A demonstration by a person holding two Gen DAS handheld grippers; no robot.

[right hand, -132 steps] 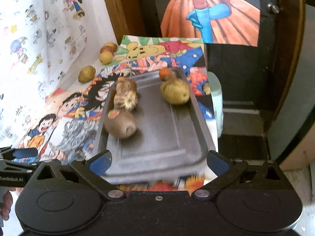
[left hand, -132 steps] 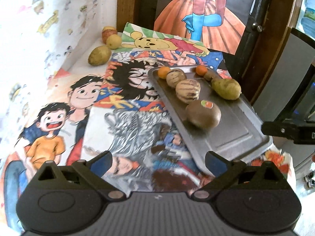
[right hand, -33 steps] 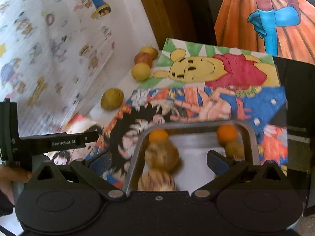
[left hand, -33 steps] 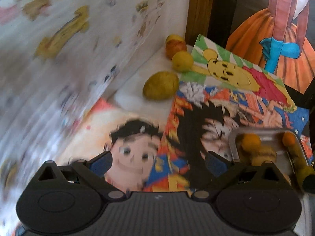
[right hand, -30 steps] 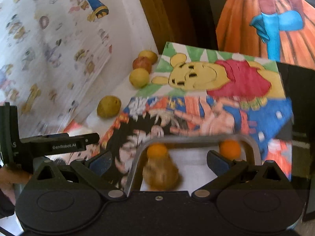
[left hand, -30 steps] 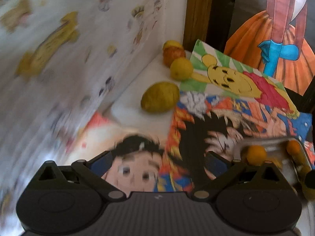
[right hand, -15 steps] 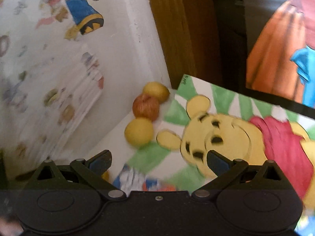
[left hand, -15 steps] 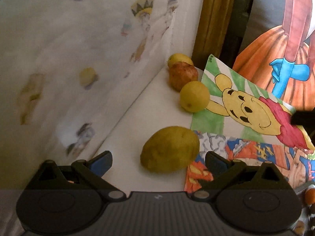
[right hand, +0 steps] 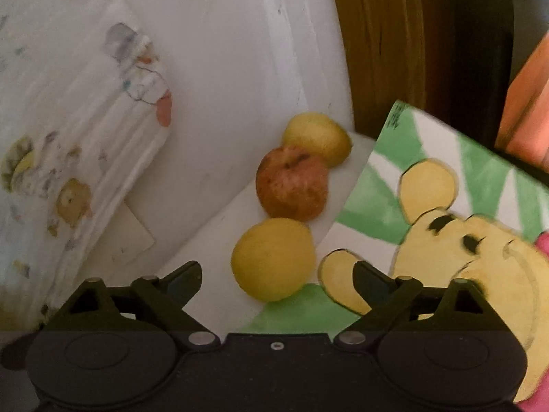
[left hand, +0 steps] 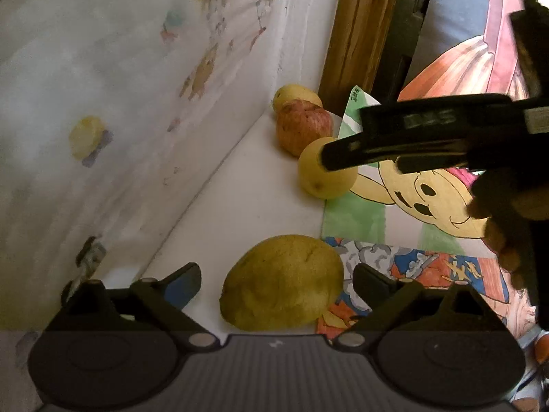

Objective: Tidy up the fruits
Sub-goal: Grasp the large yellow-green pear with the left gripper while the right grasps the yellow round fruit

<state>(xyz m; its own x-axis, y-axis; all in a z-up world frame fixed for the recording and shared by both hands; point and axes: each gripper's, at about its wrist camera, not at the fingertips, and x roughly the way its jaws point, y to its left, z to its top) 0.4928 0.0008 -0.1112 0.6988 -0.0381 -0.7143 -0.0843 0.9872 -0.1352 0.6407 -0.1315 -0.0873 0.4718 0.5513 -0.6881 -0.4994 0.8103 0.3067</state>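
Observation:
A large yellow-green fruit (left hand: 281, 281) lies on the white surface between the fingers of my left gripper (left hand: 277, 283). Its jaws are closing, and a gap still shows on both sides of the fruit. Farther back sit a round yellow fruit (left hand: 322, 178), a red apple (left hand: 303, 127) and a pale yellow fruit (left hand: 295, 94) in the corner. My right gripper (right hand: 278, 279) straddles the round yellow fruit (right hand: 272, 259). Its jaws are also closing, with the pads clear of the fruit. One of its fingers (left hand: 377, 147) crosses the left wrist view over that fruit. The apple (right hand: 291, 185) touches it from behind.
A wall covered in cartoon paper (left hand: 120, 120) runs close along the left. A wooden post (left hand: 363, 27) stands behind the fruits. A bear picture (left hand: 429, 192) lies flat to the right. A person's hand (left hand: 497, 219) grips the right tool.
Both grippers have moved forward into the corner, away from the tray, which has left view. The right gripper has entered the left wrist view. Both pairs of fingers stand slightly narrower.

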